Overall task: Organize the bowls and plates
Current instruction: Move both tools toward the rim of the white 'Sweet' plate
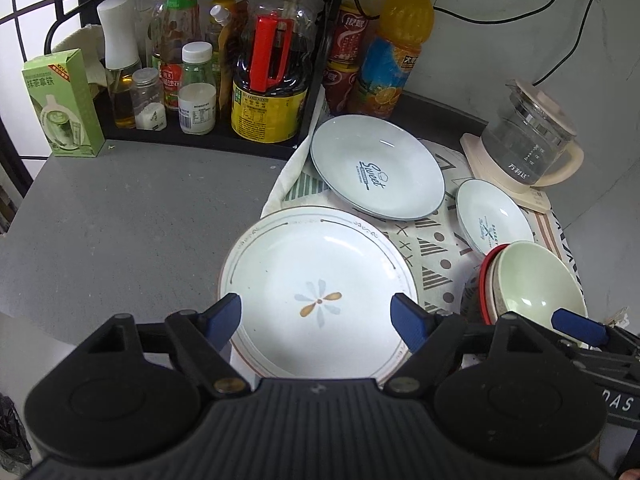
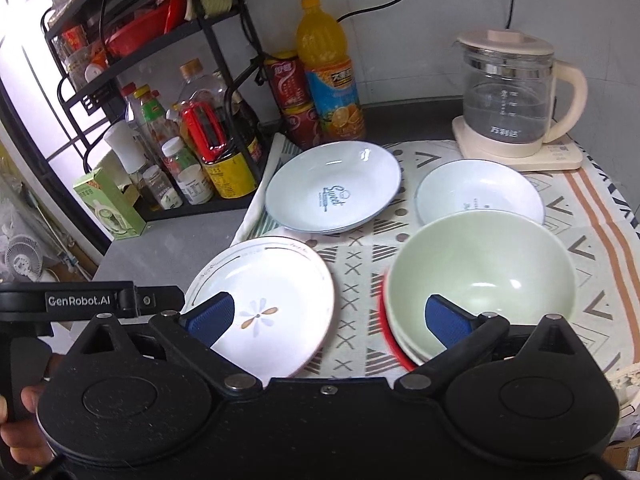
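A white flower-pattern plate (image 1: pixel 320 288) (image 2: pixel 268 304) lies at the near left edge of a patterned cloth. A pale blue "Sweet" plate (image 1: pixel 376 166) (image 2: pixel 332 186) lies behind it, and a smaller white dish (image 1: pixel 494 216) (image 2: pixel 480 192) to the right. A green bowl (image 1: pixel 536 284) (image 2: pixel 484 276) tops a nested stack with a red rim. My left gripper (image 1: pixel 316 322) is open above the flower plate's near side. My right gripper (image 2: pixel 328 320) is open, its right finger over the green bowl's near rim; it also shows in the left wrist view (image 1: pixel 576 326).
A black rack with oil, sauce and spice bottles (image 1: pixel 276 76) stands at the back left, with a green carton (image 1: pixel 62 104) beside it. An orange juice bottle (image 2: pixel 328 72) and red cans stand behind the plates. A glass kettle (image 2: pixel 512 96) sits back right. Grey countertop (image 1: pixel 140 216) lies left.
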Demonstrator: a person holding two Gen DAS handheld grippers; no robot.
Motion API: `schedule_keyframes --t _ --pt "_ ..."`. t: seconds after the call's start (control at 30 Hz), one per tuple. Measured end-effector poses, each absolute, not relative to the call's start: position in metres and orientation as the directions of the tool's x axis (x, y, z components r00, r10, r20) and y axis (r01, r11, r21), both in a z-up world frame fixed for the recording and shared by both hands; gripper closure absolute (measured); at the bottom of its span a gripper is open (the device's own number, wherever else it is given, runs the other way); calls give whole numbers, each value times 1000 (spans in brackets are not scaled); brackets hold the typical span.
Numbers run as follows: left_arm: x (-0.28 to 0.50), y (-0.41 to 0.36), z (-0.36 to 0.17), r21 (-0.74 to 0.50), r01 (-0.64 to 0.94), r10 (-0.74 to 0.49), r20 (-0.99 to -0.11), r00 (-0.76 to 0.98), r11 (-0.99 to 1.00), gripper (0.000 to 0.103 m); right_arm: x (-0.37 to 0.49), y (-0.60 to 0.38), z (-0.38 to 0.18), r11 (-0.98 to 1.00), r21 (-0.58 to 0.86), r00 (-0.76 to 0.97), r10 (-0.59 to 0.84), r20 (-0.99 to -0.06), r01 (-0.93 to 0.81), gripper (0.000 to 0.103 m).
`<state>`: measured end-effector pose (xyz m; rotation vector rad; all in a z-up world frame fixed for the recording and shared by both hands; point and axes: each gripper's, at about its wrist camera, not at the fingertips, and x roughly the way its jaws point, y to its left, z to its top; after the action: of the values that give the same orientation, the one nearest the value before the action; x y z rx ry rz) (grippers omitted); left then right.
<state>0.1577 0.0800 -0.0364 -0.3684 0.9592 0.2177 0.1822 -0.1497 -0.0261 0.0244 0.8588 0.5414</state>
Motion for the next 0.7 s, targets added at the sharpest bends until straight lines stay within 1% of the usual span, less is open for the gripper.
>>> schedule_keyframes --t 0.27,0.3,0.33,0.37,0.47,0.7 --pt "175 116 -48 -236 -332 -16 -835 549 913 23 191 -110 -33 880 230 523 438 -731 -416 0" --pt "178 120 -49 -239 -328 -22 -837 547 914 21 193 -106 -33 882 230 524 436 -731 -412 0" --pt "182 124 -51 -244 -326 -28 -837 547 913 16 195 -103 -34 883 232 525 435 -732 -408 0" --pt "184 127 -53 -248 -321 -33 -834 551 914 15 197 -99 -35 886 236 525 432 -734 -400 0" --pt "195 133 -56 -242 -299 -42 -836 547 923 13 206 -91 -40 893 243 523 423 -740 -379 0" --pt "230 141 -70 -253 -238 -92 -843 530 938 12 226 -80 -50 917 250 536 385 -751 -310 0"
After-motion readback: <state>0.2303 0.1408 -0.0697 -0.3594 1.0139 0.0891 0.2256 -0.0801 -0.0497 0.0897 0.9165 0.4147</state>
